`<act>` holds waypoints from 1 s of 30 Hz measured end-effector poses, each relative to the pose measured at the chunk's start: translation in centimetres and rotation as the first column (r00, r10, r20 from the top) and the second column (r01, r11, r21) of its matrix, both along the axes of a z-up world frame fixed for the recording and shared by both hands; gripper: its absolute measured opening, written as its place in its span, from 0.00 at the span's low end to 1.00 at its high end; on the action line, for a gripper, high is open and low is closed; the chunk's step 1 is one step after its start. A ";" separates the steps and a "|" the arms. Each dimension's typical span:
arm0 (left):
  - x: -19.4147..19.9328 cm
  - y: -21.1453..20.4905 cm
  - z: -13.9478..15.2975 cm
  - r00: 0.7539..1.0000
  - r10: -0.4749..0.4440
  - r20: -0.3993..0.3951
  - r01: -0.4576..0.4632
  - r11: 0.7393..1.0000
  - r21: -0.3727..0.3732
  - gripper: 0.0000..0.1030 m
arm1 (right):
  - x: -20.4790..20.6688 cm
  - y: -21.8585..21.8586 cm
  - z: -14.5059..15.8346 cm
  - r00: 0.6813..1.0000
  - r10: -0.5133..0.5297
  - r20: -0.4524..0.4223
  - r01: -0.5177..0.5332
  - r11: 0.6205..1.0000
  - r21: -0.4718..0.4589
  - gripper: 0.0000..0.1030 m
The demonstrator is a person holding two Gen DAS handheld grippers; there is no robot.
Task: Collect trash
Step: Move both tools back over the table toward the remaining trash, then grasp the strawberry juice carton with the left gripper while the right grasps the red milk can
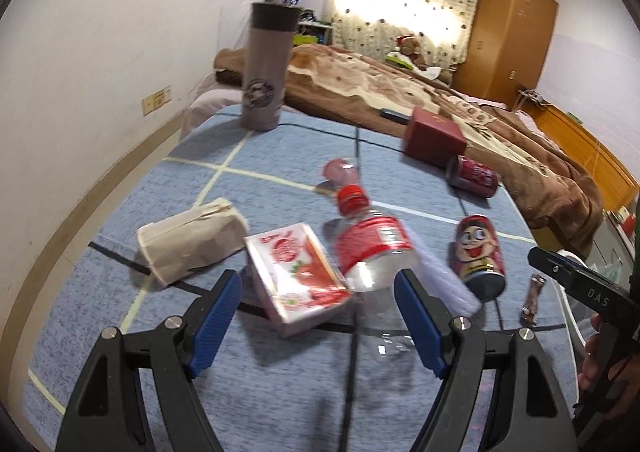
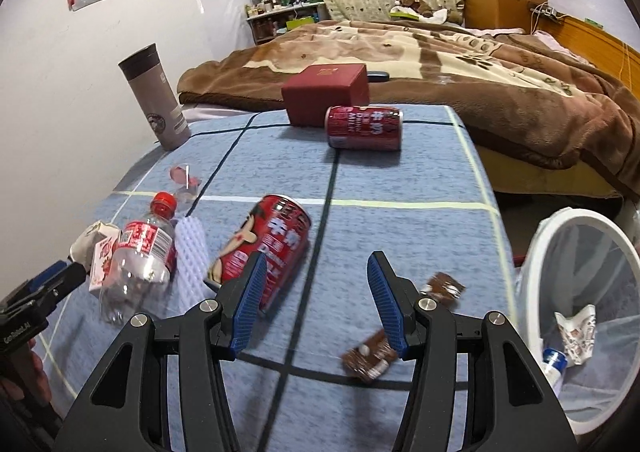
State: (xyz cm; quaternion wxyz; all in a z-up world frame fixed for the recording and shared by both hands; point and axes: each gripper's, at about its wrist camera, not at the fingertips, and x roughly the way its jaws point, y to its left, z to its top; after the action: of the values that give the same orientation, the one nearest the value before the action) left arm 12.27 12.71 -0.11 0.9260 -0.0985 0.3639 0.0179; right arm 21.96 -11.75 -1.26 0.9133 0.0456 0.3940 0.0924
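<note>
My left gripper [image 1: 318, 292] is open and empty, just above a pink strawberry carton [image 1: 296, 276] and a clear red-label bottle [image 1: 372, 252]. A crushed paper cup [image 1: 188, 244] lies left of the carton. My right gripper [image 2: 316, 284] is open and empty. A red cartoon can [image 2: 264, 248] lies at its left finger, and it also shows in the left wrist view [image 1: 478, 256]. Brown snack wrappers [image 2: 370, 356] lie by its right finger. A second red can [image 2: 364, 127] lies farther back. A white bin [image 2: 536, 252] with trash inside stands at the right.
A grey tumbler [image 1: 264, 67] stands at the table's far left corner. A dark red box [image 2: 326, 93] sits at the far edge. A white bristly strip [image 2: 192, 252] lies beside the bottle. A bed with a brown blanket [image 2: 480, 63] lies beyond the table.
</note>
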 end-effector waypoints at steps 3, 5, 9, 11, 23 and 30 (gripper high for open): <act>0.6 0.7 -0.5 1.000 0.017 -0.026 -0.017 1.000 0.000 0.78 | 0.7 0.8 -0.2 1.000 -0.003 -0.012 0.003 1.000 0.008 0.53; 1.2 1.0 -1.0 0.999 0.026 -0.043 -0.026 1.000 -0.004 0.78 | 1.3 1.3 -0.5 1.000 0.001 -0.025 0.000 1.000 0.025 0.53; 2.0 1.3 -1.9 0.997 0.042 -0.070 -0.043 0.999 -0.016 0.78 | 2.2 2.1 -1.0 0.999 -0.006 -0.047 0.007 1.000 0.018 0.53; 2.5 1.2 -2.1 0.996 0.041 -0.077 -0.042 0.999 -0.006 0.78 | 2.3 2.2 -1.1 0.999 -0.006 -0.035 0.007 1.000 0.020 0.53; 4.8 1.0 -3.4 0.992 0.023 -0.125 -0.025 1.000 -0.016 0.78 | 3.0 3.6 -1.2 0.999 0.023 -0.047 -0.022 1.000 0.018 0.55; 4.6 1.2 -4.0 0.990 0.009 -0.144 -0.013 1.000 -0.025 0.78 | 3.0 4.4 -2.0 0.996 0.050 -0.075 -0.050 0.999 0.001 0.56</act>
State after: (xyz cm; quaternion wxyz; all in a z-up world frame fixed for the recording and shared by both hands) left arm 16.84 13.88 -4.12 0.8960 -0.1110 0.4292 0.0253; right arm 24.99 -7.34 -3.23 0.8953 0.0389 0.4290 0.1133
